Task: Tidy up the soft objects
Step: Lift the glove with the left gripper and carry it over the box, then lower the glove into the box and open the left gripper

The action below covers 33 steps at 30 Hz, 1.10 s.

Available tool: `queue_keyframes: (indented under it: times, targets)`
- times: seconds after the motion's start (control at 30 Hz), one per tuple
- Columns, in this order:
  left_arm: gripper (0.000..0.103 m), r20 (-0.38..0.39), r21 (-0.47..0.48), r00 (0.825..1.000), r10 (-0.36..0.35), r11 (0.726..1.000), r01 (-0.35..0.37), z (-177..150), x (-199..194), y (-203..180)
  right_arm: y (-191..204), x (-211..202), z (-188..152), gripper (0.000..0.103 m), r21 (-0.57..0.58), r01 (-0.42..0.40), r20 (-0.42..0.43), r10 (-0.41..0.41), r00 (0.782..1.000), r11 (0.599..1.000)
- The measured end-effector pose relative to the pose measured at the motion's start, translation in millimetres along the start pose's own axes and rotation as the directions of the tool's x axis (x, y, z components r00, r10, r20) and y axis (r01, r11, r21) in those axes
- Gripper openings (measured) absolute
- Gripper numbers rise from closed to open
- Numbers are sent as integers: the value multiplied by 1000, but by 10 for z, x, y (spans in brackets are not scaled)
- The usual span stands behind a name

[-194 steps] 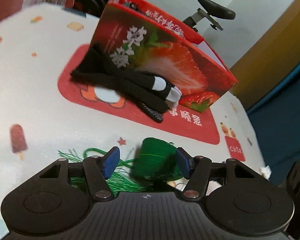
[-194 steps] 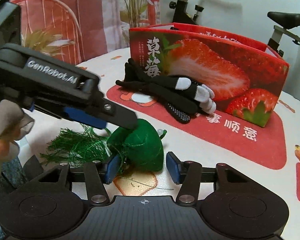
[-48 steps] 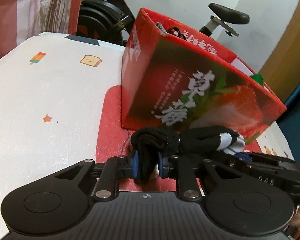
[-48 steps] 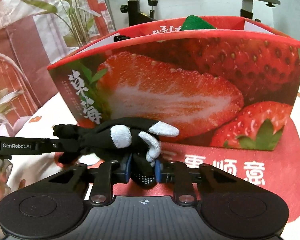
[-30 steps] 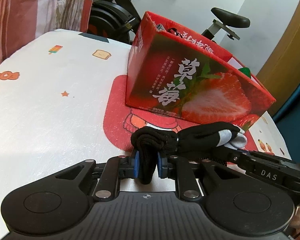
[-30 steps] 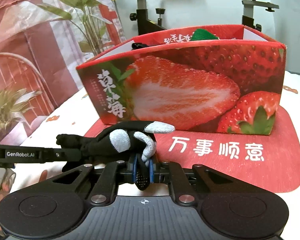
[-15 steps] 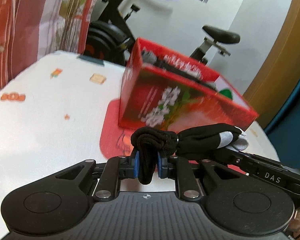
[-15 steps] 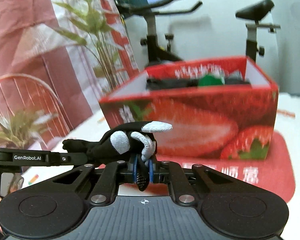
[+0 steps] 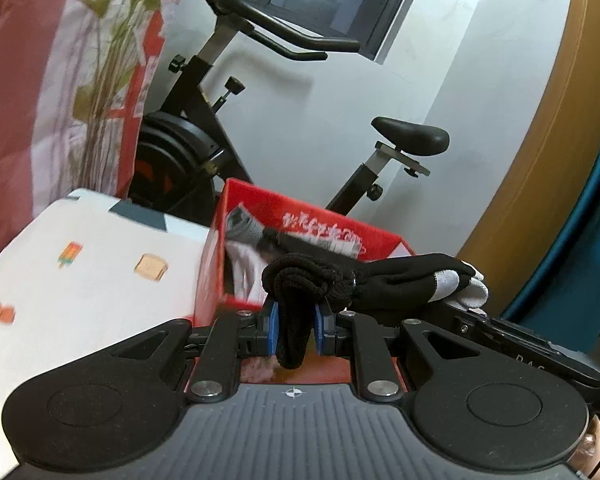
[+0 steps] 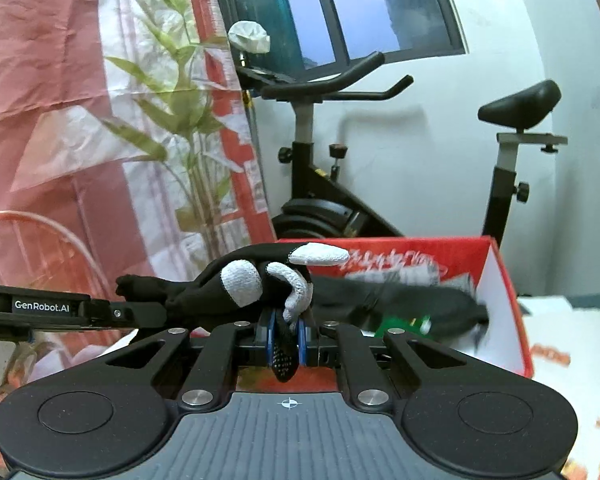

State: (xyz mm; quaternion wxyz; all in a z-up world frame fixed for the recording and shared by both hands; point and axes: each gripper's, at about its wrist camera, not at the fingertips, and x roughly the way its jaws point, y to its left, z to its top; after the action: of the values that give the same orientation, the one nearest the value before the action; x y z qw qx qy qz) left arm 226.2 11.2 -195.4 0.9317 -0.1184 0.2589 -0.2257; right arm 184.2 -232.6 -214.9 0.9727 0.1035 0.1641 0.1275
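Note:
Black gloves point(image 9: 396, 278) with grey fingertips hang in the air, stretched between both grippers. My left gripper point(image 9: 295, 330) is shut on the knitted cuff end. My right gripper point(image 10: 286, 335) is shut on the finger end of the gloves point(image 10: 220, 290), a dotted palm strip dangling between its pads. The red strawberry box point(image 9: 228, 248) stands open just beyond and below, its inside showing in the right wrist view point(image 10: 504, 280) with dark cloth and a green object point(image 10: 400, 325) in it.
An exercise bike point(image 9: 204, 148) stands behind the table against the white wall. A white patterned tablecloth point(image 9: 80, 280) covers the table left of the box. A red and white curtain with plants point(image 10: 100, 120) hangs at the left.
Both grippers have risen with the gloves held between them, and the views have tilted up. The box has dropped lower in view, so its open top and contents show.

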Motion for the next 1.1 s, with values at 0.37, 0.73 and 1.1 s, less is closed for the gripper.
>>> queue_keyframes:
  times: [0.37,0.73,1.1]
  targets:
    - [22,-74,42,997,25,999,-21,381,814,-52,-637,798,246,11,109,82,-101,-71,992,991]
    - [54,-121,94,990,66,994,-55,462,1116,25,-887,949,264,25,138,213,-154,-191,969,967]
    - [96,-13,137,993,113,984,-111,692,501,-199,-668,360,628,87,131,217,-76,-209,975,967]
